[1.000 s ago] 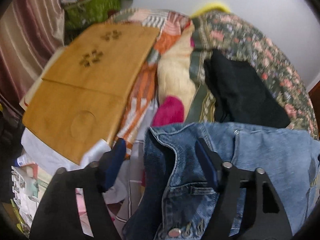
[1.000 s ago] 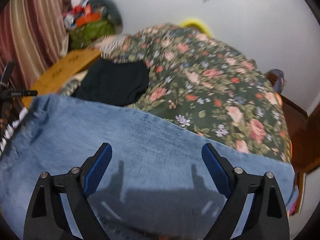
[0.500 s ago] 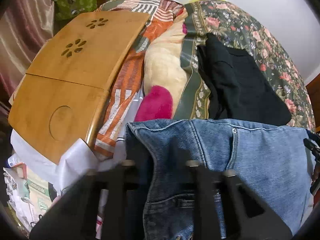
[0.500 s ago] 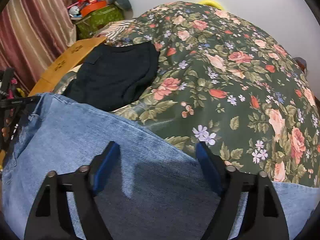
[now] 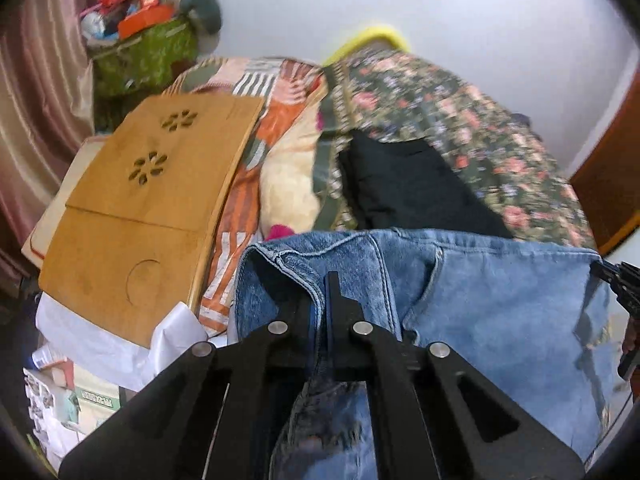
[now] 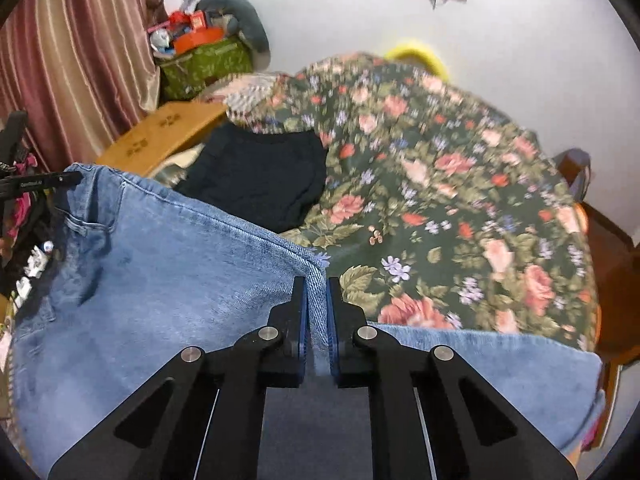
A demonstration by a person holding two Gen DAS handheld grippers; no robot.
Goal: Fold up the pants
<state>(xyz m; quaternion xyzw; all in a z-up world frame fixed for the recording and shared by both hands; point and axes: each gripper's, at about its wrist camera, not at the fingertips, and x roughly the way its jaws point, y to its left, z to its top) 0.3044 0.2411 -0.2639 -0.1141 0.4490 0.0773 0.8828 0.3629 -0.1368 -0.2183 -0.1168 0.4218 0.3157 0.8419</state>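
Left wrist view: a second before, the left gripper (image 5: pixel 322 296) stood wide open over the waist of the jeans (image 5: pixel 500 300). By this moment its jaws had come together on a fold of denim at the waistband edge, with only the cloth between the pads. The jeans hung taut across the lower part of the view, in front of the floral bedspread (image 5: pixel 460 120) and a black garment (image 5: pixel 408 184), with a wooden tray (image 5: pixel 152 208) off to the left. At the far right edge a dark part, probably the other gripper, sat at the denim's corner.

Right wrist view: the right gripper (image 6: pixel 317 304) had likewise gone from wide open to nearly shut, pinching the frayed edge of the jeans (image 6: pixel 160 280) where it rose to a peak between the fingers. The denim spread left toward the waistband and pocket, and a lower band of it ran right along the bedspread (image 6: pixel 460 200). The black garment (image 6: pixel 260 176) lay just beyond.

Judged from this, both grips were made and the grasping step was over; the jeans were held at two points, ready to be lifted and doubled over. The thin pinch on the frayed edge looked the likelier to slip.
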